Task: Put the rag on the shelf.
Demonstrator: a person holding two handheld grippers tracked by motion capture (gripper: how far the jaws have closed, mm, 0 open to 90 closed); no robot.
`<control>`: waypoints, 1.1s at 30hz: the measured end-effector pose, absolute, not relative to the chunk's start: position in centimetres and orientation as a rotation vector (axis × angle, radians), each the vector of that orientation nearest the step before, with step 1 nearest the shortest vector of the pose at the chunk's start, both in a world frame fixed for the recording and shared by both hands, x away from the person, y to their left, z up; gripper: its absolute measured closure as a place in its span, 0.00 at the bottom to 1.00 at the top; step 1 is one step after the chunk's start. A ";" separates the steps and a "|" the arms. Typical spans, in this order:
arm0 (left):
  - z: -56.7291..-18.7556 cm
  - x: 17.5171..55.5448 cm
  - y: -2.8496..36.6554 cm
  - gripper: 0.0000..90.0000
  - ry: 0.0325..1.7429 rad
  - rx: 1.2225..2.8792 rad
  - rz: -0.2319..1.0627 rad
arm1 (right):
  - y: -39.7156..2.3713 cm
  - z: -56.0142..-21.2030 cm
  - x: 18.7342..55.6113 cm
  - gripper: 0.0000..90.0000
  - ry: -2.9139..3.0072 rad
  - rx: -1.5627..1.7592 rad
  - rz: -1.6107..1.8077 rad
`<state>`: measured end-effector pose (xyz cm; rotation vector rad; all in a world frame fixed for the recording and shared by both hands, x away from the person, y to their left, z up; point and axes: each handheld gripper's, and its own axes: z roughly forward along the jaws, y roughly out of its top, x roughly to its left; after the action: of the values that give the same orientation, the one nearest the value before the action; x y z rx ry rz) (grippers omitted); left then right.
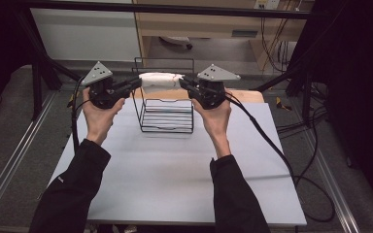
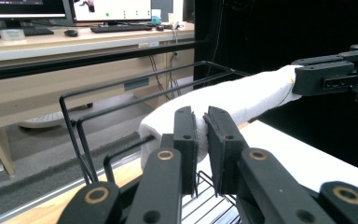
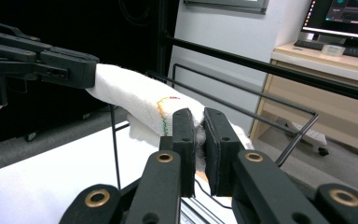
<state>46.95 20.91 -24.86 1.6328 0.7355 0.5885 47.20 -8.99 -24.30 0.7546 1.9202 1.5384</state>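
1. Where the white tabletop point(image 1: 175, 165) meets its far edge, a black wire rack point(image 1: 167, 104) stands upright, built of thin round rods with a ladder of parallel bars across its floor and a taller rectangular loop at the back.
2. Above the rack's open top, a rolled white towel point(image 1: 159, 78) hangs stretched between the two grippers, clear of the rods as far as the high view shows.
3. The towel is soft, nubbly terry cloth; in the right gripper view a thin line of orange and green stitching point(image 3: 161, 112) curves across its surface.
4. The left gripper point(image 1: 137, 82) has its jaws pinched nearly together on one end of the roll; in the left gripper view, cloth bulges up between the flat black pads point(image 2: 186, 140).
5. The right gripper point(image 1: 183, 82) is likewise clamped on the other end, with white fabric squeezed in the narrow slot between its pads point(image 3: 185, 135).
6. Each gripper is matte black plastic with brass-coloured pivot pins and carries a grey three-cornered plate dotted with small holes; thick black cables trail from both.
7. A strip of bare wood point(image 1: 245, 95) shows along the far edge behind the rack.
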 end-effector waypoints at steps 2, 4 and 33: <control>-25.1 46.9 20.9 0.91 0.740 1.640 0.583 | -9.1 -24.6 47.3 0.93 1.924 0.762 1.541; -25.2 46.9 20.9 0.91 0.743 1.644 0.578 | -9.1 -25.0 47.3 0.93 1.929 0.765 1.540; -24.9 47.7 19.4 1.00 0.791 1.748 0.507 | -9.0 -26.0 47.2 0.91 1.940 0.770 1.525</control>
<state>47.74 19.41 -24.93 1.7483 0.7910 0.5070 47.21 -9.02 -25.99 0.7697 1.9400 1.5247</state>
